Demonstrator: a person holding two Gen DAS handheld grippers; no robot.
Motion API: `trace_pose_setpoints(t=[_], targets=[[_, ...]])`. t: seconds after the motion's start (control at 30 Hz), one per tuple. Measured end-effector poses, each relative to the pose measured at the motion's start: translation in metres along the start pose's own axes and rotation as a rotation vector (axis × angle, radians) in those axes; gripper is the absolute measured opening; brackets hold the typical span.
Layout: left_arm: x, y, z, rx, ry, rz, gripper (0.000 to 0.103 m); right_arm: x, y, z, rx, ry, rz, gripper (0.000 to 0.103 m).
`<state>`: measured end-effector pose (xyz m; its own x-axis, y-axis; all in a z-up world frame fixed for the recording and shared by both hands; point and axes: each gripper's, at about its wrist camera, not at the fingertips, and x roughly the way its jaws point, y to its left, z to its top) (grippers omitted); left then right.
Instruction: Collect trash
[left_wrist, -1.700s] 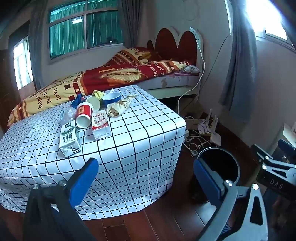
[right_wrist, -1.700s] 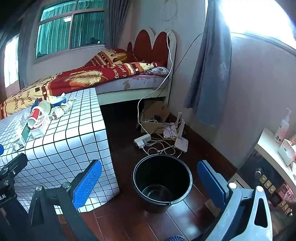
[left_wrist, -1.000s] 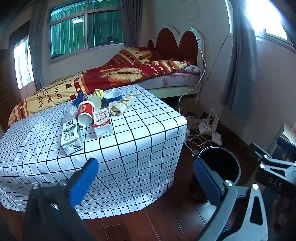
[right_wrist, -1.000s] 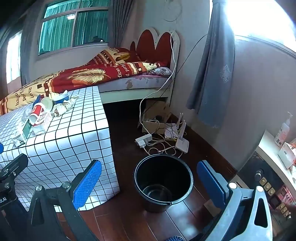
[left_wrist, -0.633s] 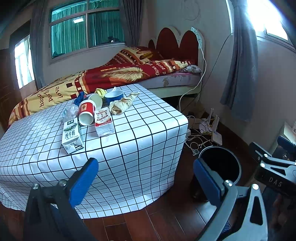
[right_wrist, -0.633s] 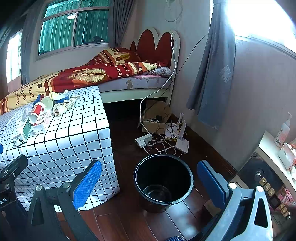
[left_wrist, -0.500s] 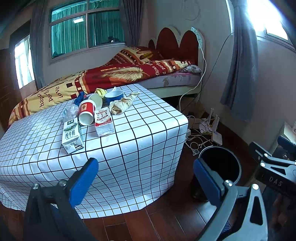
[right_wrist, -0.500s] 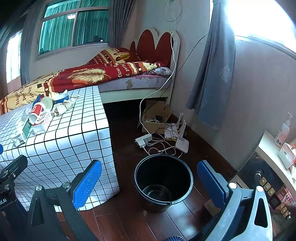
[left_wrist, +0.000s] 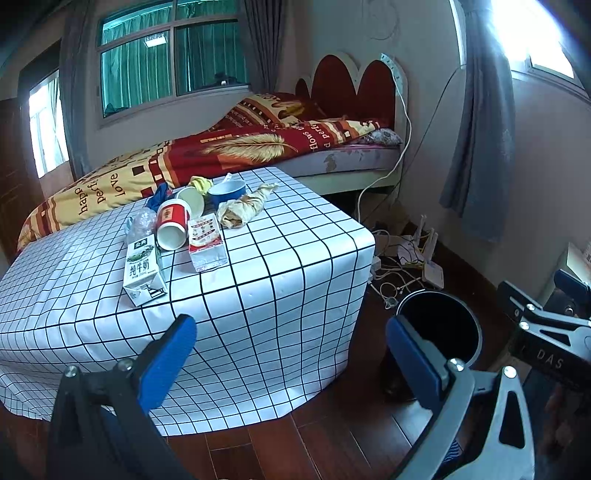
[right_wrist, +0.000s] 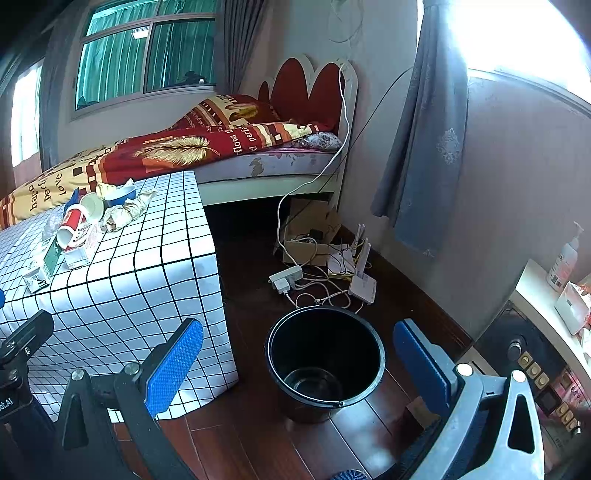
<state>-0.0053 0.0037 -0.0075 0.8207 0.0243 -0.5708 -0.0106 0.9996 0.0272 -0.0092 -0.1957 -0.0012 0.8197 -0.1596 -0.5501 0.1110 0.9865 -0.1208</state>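
Trash lies on a table with a white checked cloth (left_wrist: 258, 280): a green milk carton (left_wrist: 142, 269), a red-and-white carton (left_wrist: 206, 242), a red paper cup (left_wrist: 171, 229) on its side, a crushed clear bottle (left_wrist: 140, 223), a blue bowl (left_wrist: 227, 192) and a crumpled brown wrapper (left_wrist: 242, 210). A black bucket (right_wrist: 325, 362) stands on the floor right of the table, empty inside. My left gripper (left_wrist: 291, 354) is open and empty, well short of the table. My right gripper (right_wrist: 299, 365) is open and empty, above and in front of the bucket.
A bed (left_wrist: 258, 147) with a red and yellow blanket stands behind the table. Cables, a power strip (right_wrist: 286, 277) and a router (right_wrist: 364, 284) lie on the wooden floor beyond the bucket. A white shelf (right_wrist: 554, 306) with a pump bottle is at right.
Both views have shifted slightly; the table and trash sit a little further right in the left wrist view. Both grippers stay open and empty.
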Motion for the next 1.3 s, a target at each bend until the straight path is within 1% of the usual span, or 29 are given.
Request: trace_pose_setpoints(t=[1.17, 1.3], targets=[[-0.0008, -0.0023, -0.0011, 0.005, 0.003, -0.007, 0.103, -0.0001, 0.0014, 0.0002, 0.001, 0.0, 0.0, 0.103], [-0.0007, -0.0019, -0.0009, -0.003, -0.003, 0.01, 0.103, 0.0002, 0.0018, -0.0001, 0.001, 0.0, -0.001, 0.103]])
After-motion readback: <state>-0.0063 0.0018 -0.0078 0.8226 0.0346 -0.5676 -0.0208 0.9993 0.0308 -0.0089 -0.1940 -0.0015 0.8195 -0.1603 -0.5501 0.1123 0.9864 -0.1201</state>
